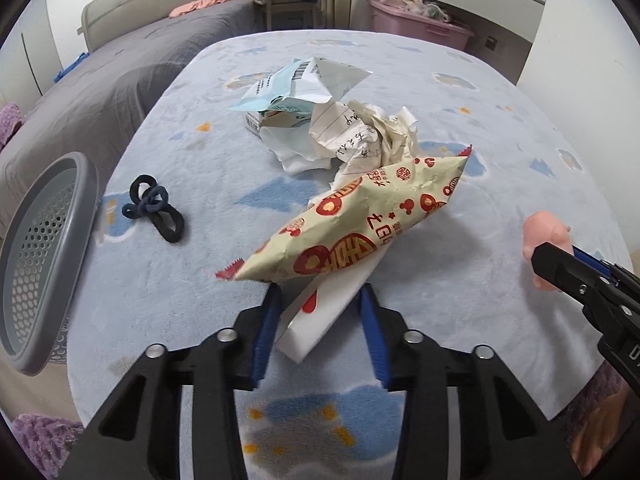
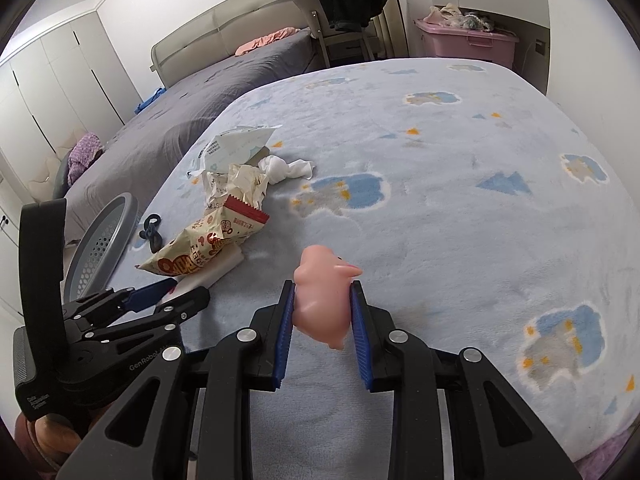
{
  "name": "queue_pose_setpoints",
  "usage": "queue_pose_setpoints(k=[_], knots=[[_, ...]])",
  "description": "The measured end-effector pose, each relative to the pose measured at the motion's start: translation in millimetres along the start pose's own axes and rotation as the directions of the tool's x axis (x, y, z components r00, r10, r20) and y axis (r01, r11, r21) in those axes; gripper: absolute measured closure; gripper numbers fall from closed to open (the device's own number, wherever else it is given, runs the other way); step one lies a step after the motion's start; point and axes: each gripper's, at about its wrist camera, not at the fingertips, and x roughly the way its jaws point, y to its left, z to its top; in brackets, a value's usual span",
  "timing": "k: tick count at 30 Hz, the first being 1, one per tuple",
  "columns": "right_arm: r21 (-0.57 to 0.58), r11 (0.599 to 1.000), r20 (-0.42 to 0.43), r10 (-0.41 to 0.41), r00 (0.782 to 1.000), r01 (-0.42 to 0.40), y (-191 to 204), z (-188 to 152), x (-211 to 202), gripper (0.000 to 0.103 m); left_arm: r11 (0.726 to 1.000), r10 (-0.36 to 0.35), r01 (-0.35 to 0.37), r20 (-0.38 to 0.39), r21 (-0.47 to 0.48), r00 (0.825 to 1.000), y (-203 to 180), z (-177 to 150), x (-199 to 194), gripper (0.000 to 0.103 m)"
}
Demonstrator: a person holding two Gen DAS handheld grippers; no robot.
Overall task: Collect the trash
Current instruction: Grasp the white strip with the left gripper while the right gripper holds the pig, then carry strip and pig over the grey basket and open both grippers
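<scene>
A cream snack bag with red prints [image 1: 352, 224] lies on the blue blanket, on top of a white flat packet [image 1: 324, 316]. My left gripper [image 1: 320, 300] is open, its blue pads on either side of the white packet's near end, below the bag. Behind lie crumpled lined paper [image 1: 360, 132], a torn white-and-teal envelope [image 1: 296, 88] and a white cloth [image 1: 296, 152]. My right gripper [image 2: 323, 292] is shut on a pink toy pig [image 2: 320, 300], held above the blanket. The bag [image 2: 196, 252] and the left gripper [image 2: 168, 296] also show in the right wrist view.
A grey perforated basket [image 1: 44, 256] stands at the table's left edge. Dark hair ties [image 1: 156, 208] lie on the blanket near it. A grey bed [image 1: 120, 80], a chair with dark clothes [image 2: 344, 12] and a pink storage box [image 1: 420, 24] stand behind.
</scene>
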Motion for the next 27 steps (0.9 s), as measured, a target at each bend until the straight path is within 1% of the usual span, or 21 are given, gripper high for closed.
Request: queue_pose_setpoints(k=[2, 4, 8, 10, 18, 22, 27], knots=[[-0.001, 1.0, -0.001, 0.0, 1.0, 0.0, 0, 0, 0, 0.076, 1.0, -0.013, 0.012, -0.004, -0.008, 1.0, 1, 0, -2, 0.07], [-0.002, 1.0, -0.003, 0.001, 1.0, -0.001, 2, 0, 1, 0.076, 1.0, -0.025, 0.025, -0.007, -0.009, 1.0, 2, -1, -3, 0.081], [-0.008, 1.0, -0.003, 0.003, 1.0, -0.003, 5, 0, 0, 0.076, 1.0, -0.028, 0.028, -0.001, -0.013, 1.0, 6, -2, -9, 0.083], [-0.012, 1.0, -0.002, 0.003, 1.0, -0.003, 6, 0, 0, 0.076, 1.0, -0.024, 0.024, 0.003, -0.019, 1.0, 12, -3, -14, 0.087], [-0.021, 1.0, -0.006, 0.011, 1.0, -0.011, 14, 1, 0, 0.076, 0.997, -0.007, 0.011, 0.054, -0.077, 0.999, 39, -1, -41, 0.087], [-0.032, 0.999, -0.005, 0.019, 1.0, -0.019, 20, 2, 0, 0.076, 0.995, 0.017, -0.008, 0.081, -0.104, 0.997, 53, -2, -51, 0.087], [-0.053, 0.998, -0.006, 0.032, 0.999, -0.032, 32, 5, 2, 0.076, 0.989, 0.044, -0.03, 0.094, -0.143, 0.995, 71, -2, -56, 0.087]])
